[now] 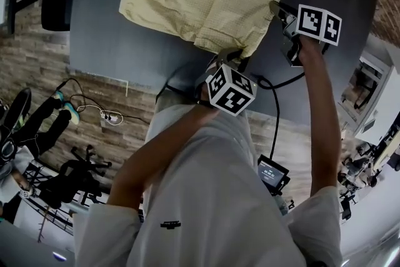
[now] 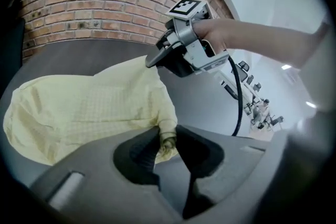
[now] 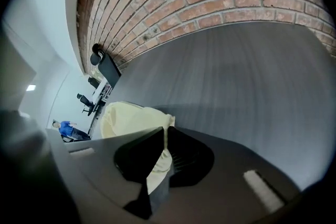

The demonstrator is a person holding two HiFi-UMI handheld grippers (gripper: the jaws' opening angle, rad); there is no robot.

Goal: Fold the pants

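Note:
Pale yellow pants (image 1: 194, 6) lie on a dark grey table (image 1: 112, 40), their near end lifted off it. My left gripper (image 1: 226, 58) is shut on the near lower corner of the pants (image 2: 167, 140), the cloth bunched between its jaws. My right gripper (image 1: 279, 9) is shut on the right corner, with a thin fold of the pants (image 3: 163, 150) pinched between its pads. In the left gripper view the right gripper (image 2: 152, 63) holds the cloth's upper edge, and the pants (image 2: 79, 113) sag between the two grips.
A brick wall (image 2: 94, 2) stands behind the table. The table's near edge (image 1: 125, 75) runs just below the pants. Cables and a power strip (image 1: 106, 115) lie on the wooden floor, and a black cable (image 1: 275, 115) hangs from the right gripper to a small device (image 1: 272, 173).

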